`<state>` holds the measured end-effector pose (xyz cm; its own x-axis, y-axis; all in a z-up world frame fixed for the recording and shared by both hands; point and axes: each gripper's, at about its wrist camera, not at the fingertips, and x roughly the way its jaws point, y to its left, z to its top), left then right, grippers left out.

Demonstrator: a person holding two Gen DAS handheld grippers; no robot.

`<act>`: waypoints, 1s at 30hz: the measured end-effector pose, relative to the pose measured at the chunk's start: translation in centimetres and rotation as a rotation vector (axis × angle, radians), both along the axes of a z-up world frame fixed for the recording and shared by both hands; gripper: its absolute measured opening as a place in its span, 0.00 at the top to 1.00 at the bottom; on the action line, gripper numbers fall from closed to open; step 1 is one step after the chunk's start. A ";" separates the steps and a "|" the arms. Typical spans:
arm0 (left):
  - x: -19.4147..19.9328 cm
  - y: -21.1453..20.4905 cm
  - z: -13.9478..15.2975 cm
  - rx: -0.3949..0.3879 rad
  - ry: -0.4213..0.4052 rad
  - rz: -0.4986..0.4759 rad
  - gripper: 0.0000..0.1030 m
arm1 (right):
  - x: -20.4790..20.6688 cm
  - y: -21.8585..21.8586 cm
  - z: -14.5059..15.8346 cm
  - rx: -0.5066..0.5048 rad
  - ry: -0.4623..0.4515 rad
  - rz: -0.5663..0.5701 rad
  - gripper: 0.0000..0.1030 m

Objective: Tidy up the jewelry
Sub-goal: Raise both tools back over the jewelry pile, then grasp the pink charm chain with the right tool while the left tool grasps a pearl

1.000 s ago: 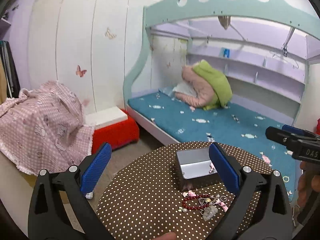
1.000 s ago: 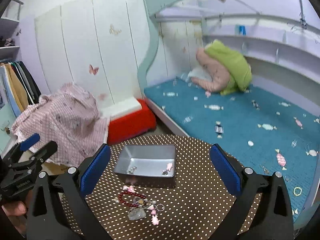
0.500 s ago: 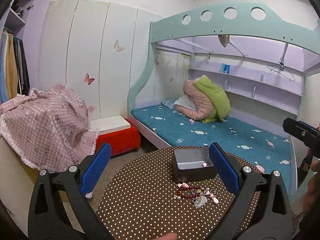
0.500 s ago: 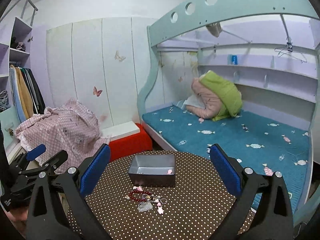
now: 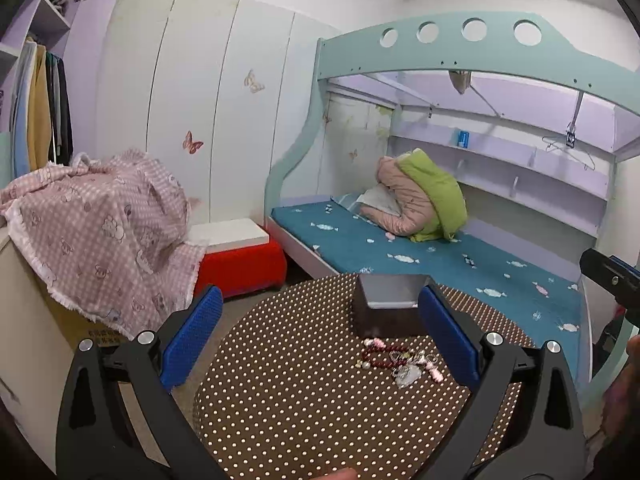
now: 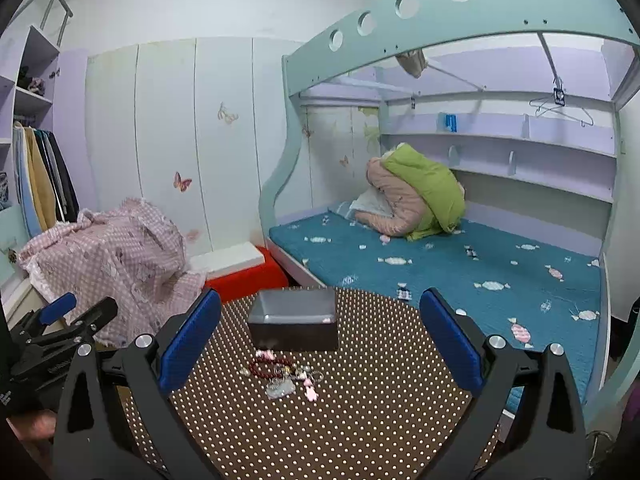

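Item: jewelry heap (image 5: 400, 362) (image 6: 282, 372). A dark red bead bracelet (image 5: 380, 354) (image 6: 267, 367), pink charms, a pale pendant and small metal rings lay tangled on the brown polka-dot round table (image 5: 304, 400) (image 6: 380, 408). Seen from the left gripper (image 5: 318, 334), the heap sat just inside its right-hand finger, low in the gap between the fingers. Seen from the right gripper (image 6: 319, 338), it lay between the fingers, nearer the left-hand one.

Item: grey metal tray (image 5: 390, 304) (image 6: 294, 322). It stood on the table just beyond the heap, farther from the fingertips, its near wall dark. Its contents could not be made out from either view.

Item: left gripper. Blue-padded fingers (image 5: 192, 334) were spread wide and released, holding nothing, raised over the near edge of the table.

Item: right gripper. Blue-padded fingers (image 6: 188, 340) were likewise spread wide, empty, above the table. Each gripper showed at the edge of the other's view, well apart from the jewelry.

Surroundings, beyond the fingertips: a red storage box with a white top (image 5: 240, 260) (image 6: 244, 272); a pink checked blanket (image 5: 100, 232) (image 6: 112, 256) past the left-hand fingers; a teal bunk bed (image 5: 440, 264) (image 6: 460, 272) with a blue candy-print mattress and a rolled green and pink quilt (image 5: 424, 196) (image 6: 416, 196); white wardrobe doors with butterfly stickers (image 5: 193, 142) (image 6: 182, 181).
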<state>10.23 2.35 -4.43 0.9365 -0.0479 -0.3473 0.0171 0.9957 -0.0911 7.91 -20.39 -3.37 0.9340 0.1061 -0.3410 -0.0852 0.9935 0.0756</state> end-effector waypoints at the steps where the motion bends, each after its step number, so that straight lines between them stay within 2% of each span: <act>1: 0.2 0.1 -0.3 0.002 0.006 0.000 0.05 | 0.4 0.0 -0.5 -0.005 0.017 0.000 0.07; 4: 0.8 0.0 -1.4 0.001 0.032 -0.003 0.05 | 1.1 0.1 -2.0 -0.019 0.067 0.003 0.07; 9: 2.0 -0.4 -3.7 0.019 0.090 -0.014 0.05 | 3.7 0.4 -6.2 -0.059 0.209 0.015 0.07; 18: 5.0 -1.2 -7.6 0.054 0.185 -0.021 0.05 | 7.9 1.6 -12.7 -0.107 0.398 0.053 0.09; 19: 5.5 -1.2 -8.0 0.057 0.200 -0.020 0.05 | 8.5 1.7 -13.3 -0.113 0.419 0.058 0.11; 24: 7.1 -1.3 -9.9 0.071 0.253 -0.022 0.05 | 11.0 2.1 -15.9 -0.124 0.513 0.087 0.41; 28: 8.2 -1.7 -11.1 0.092 0.287 -0.027 0.05 | 12.0 2.7 -16.8 -0.115 0.542 0.125 0.47; 30: 8.8 -1.9 -11.5 0.102 0.304 -0.033 0.05 | 12.5 3.0 -17.2 -0.119 0.554 0.144 0.54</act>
